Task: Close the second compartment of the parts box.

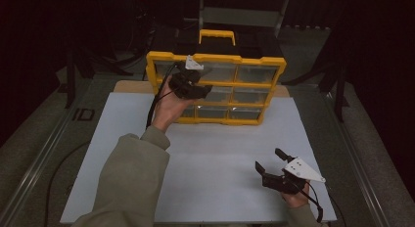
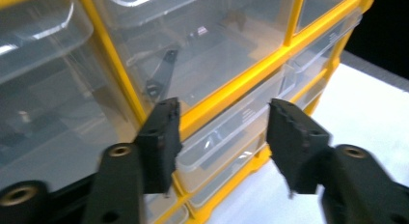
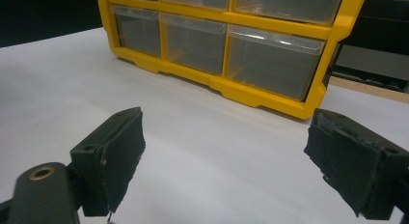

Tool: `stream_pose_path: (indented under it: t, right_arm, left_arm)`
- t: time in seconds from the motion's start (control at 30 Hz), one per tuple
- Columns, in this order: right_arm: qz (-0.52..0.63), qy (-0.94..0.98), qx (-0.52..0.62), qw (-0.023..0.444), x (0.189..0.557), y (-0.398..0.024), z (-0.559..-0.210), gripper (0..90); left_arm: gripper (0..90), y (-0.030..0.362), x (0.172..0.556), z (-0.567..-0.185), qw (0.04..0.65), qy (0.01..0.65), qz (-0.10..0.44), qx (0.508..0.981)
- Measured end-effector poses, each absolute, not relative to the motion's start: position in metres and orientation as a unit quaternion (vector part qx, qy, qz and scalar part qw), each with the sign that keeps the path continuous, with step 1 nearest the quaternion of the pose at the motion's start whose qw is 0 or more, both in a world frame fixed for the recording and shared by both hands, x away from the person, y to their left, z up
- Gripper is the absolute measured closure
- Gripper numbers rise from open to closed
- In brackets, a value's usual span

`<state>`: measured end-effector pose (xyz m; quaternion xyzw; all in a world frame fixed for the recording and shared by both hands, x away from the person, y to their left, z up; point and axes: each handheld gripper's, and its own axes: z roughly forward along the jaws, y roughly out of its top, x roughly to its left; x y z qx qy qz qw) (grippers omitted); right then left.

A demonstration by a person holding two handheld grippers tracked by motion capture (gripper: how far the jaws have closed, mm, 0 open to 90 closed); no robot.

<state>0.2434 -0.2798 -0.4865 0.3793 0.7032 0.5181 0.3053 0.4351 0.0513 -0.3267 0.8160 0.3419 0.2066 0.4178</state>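
Drawers of clear plastic are filling a yellow organizer [image 1: 215, 87], which is standing upright toward twelve o'clock on the white tabletop [image 1: 205, 163] in the high view. Its long axis is running from nine to three o'clock, its drawer fronts are facing six o'clock toward the person, and its yellow carry handle [image 1: 217, 36] is pointing up at the top edge.

At the organizer's left half, around eleven o'clock, the left gripper [image 1: 205, 87] is hovering against the drawer fronts, held in the left hand [image 1: 169, 107]. In the left gripper view its fingers [image 2: 161, 137] are standing apart, pinching nothing, with a yellow divider rail [image 2: 231, 96] and the lip of a clear drawer [image 2: 226, 137] showing in the gap between them; whether the tips are touching the plastic cannot be told. A small dark part [image 2: 161, 77] is lying inside the drawer above.

Down at five o'clock, the right gripper [image 1: 269, 161] is resting low over the tabletop, well apart from the organizer, pointing toward eleven o'clock. Its fingers [image 3: 113, 156] are spread wide around bare white surface, gripping nothing.
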Motion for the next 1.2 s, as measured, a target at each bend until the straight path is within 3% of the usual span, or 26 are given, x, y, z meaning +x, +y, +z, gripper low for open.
stream_pose_path:
  t: [0.17, 0.3, 0.77, 1.2]
  right_arm:
    - [0.518, 0.703, 0.379, 0.306, 0.243, -0.28, -0.486, 12.9]
    - [0.518, 0.703, 0.379, 0.306, 0.243, -0.28, -0.486, 12.9]
    - [0.519, 0.703, 0.378, 0.306, 0.243, -0.279, -0.486, 12.9]
    - [0.518, 0.704, 0.377, 0.306, 0.242, -0.278, -0.486, 12.9]
  left_arm:
    - [23.1, 0.056, 0.433, -0.332, 0.416, 0.341, 0.202, 0.818]
    - [15.1, 0.061, 0.43, -0.336, 0.42, 0.342, 0.198, 0.817]
    - [1.9, 0.076, 0.406, -0.343, 0.44, 0.319, 0.175, 0.821]
    - [0.4, 0.089, 0.379, -0.358, 0.453, 0.303, 0.181, 0.819]
